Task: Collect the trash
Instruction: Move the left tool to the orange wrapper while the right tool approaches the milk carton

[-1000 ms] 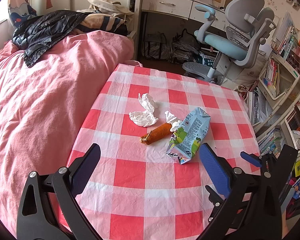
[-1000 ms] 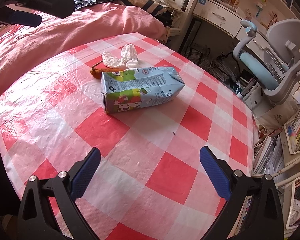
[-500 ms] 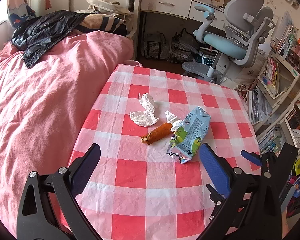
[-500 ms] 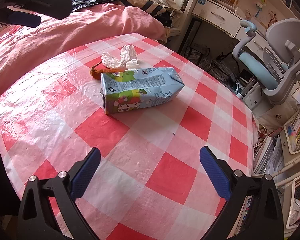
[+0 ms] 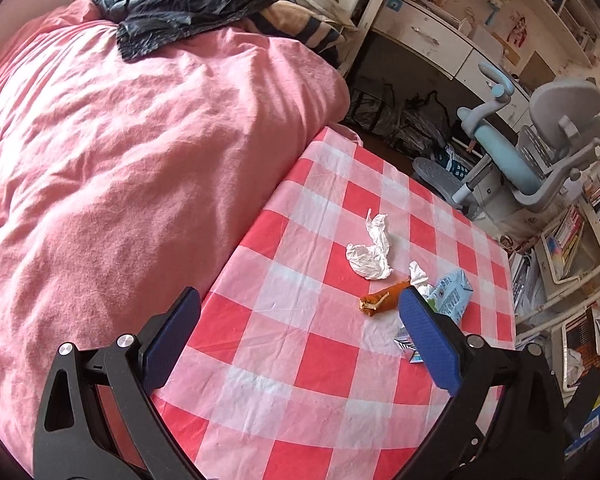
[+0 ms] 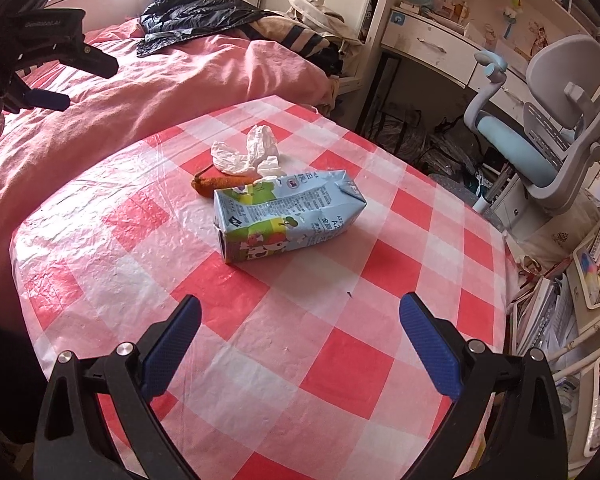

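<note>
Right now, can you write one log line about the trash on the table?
left gripper: open, empty | right gripper: open, empty | milk carton, sausage, tissue: on table, untouched

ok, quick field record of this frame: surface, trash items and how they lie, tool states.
surface: table with red-and-white checked cloth, beside a pink bed
milk carton: lying on its side
sausage piece: behind the carton, touching or nearly so
crumpled tissue: behind the sausage
left tool: open, empty
right tool: open, empty, pointed at the carton
</note>
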The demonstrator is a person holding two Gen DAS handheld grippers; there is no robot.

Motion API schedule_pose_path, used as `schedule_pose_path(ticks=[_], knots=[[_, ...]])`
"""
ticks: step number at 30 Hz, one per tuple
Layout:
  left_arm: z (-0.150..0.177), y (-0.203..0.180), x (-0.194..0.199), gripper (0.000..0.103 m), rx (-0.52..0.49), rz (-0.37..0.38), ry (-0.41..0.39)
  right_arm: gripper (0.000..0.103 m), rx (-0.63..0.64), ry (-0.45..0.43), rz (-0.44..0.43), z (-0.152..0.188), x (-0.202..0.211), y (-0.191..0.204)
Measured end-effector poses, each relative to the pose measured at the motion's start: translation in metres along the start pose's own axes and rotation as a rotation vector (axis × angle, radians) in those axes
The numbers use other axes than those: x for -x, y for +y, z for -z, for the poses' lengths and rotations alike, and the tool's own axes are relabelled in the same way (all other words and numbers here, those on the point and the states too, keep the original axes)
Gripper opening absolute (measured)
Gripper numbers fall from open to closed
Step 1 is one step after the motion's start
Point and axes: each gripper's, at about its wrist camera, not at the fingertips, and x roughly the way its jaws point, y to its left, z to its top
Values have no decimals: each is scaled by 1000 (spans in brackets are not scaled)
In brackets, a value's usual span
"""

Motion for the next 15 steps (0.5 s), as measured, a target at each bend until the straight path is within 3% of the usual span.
schedule_pose_path(ticks=[5,10,15], knots=[[14,-11,-5,96,-50,0,41,95,-6,6,-40,-2,-5,6],[22,-34,-10,96,-130,57,68,95,-13,21,-33,-3,-7,4],[32,-58,-28,96,-177,102,134,95,-109,48,-6,-2,-13,-20]])
